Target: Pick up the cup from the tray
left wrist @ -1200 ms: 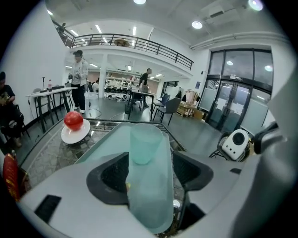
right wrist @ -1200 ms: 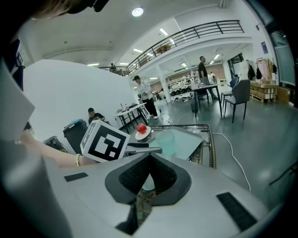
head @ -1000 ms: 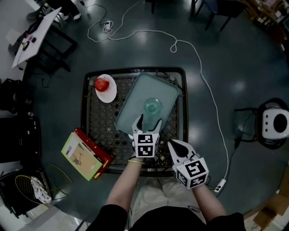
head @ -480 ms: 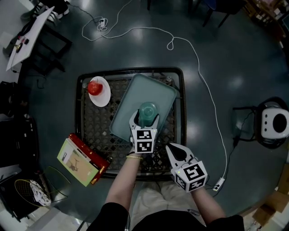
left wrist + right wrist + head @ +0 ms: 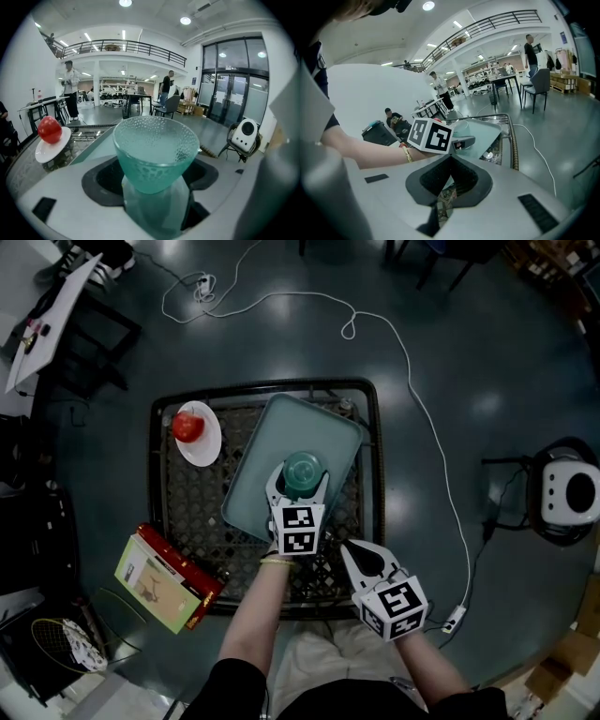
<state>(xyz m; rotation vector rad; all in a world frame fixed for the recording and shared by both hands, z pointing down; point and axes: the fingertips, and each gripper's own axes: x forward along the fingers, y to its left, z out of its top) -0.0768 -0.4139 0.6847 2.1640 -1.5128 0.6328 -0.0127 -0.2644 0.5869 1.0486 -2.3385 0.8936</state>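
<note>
Well inside tray — cup (upright)

a big open lab hall: mezzanine railing, glass doors, work desks, polished floor.

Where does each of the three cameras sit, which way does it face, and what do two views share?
Head view: on the person's head, facing steeply down at the table; both forearms, left gripper and right gripper show.
Left gripper view: on that gripper, facing along its open jaws at the cup between them; only its own body shows.
Right gripper view: on that gripper, facing the left forearm and marker cube.
Shared: head and left gripper views both show cup and apple.
</note>
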